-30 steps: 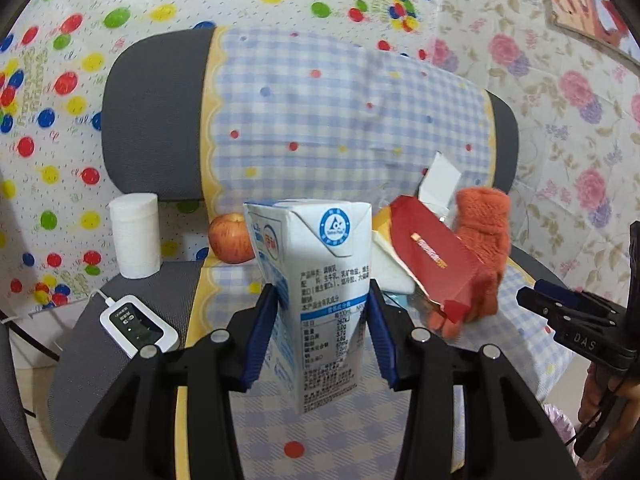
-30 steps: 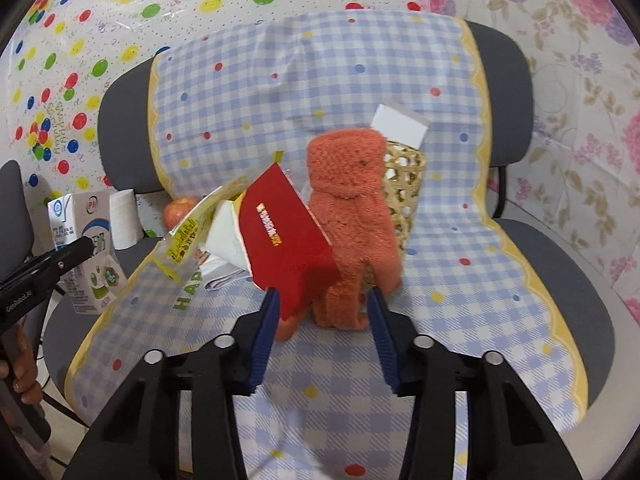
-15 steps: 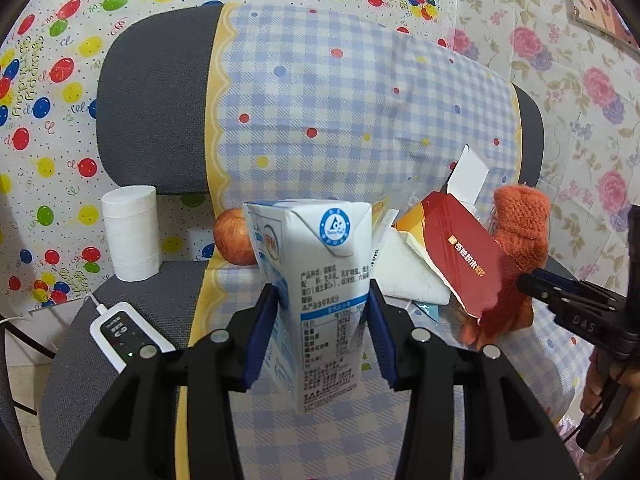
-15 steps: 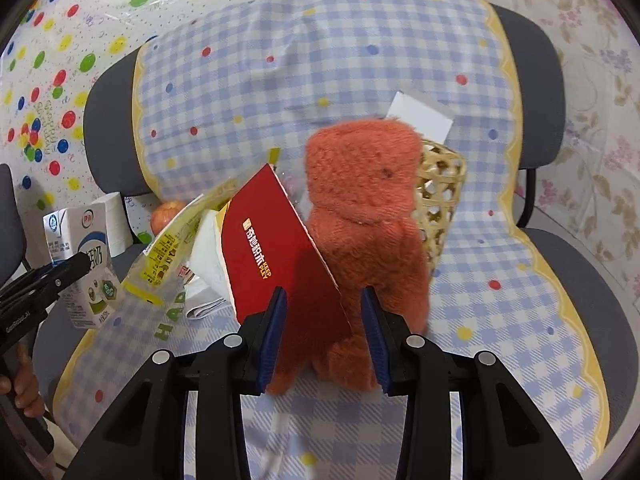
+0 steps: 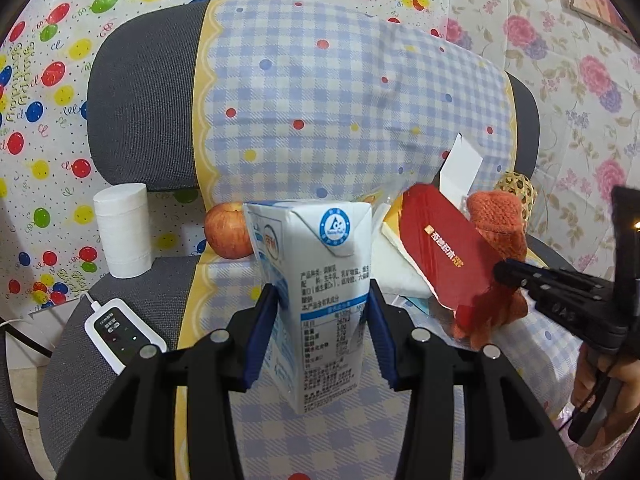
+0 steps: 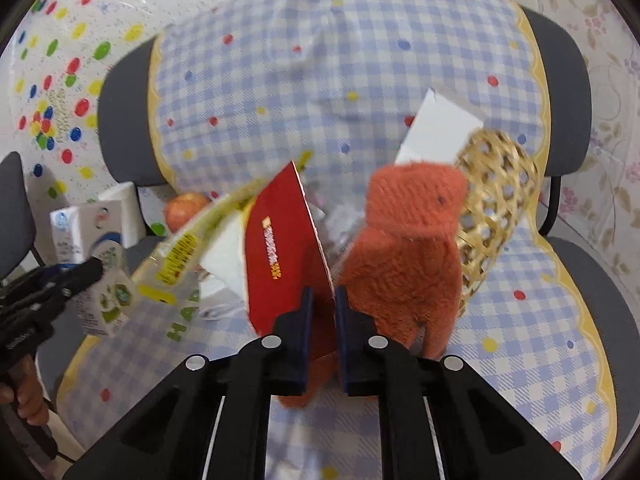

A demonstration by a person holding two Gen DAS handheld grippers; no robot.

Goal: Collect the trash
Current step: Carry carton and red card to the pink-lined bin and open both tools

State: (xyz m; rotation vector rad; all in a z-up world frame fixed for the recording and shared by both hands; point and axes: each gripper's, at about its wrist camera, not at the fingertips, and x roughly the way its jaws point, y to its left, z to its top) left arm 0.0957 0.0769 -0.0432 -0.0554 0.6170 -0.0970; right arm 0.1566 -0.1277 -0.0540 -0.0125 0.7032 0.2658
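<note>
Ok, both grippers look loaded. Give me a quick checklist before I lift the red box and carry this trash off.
1. Left gripper shut on the milk carton: ok, both pads press its sides and it sits upright.
2. Right gripper shut on the red box: ok, though only the lower edge is pinched.
3. Orange glove clear of the right fingers: cannot tell, it sits right against the box and the right-hand finger.
4. Wicker basket and apple left alone: ok, neither is gripped.
5. Yellow wrapper free of the red box: cannot tell, they overlap.
6. Trash bin in sight: not ok, none visible.
</note>
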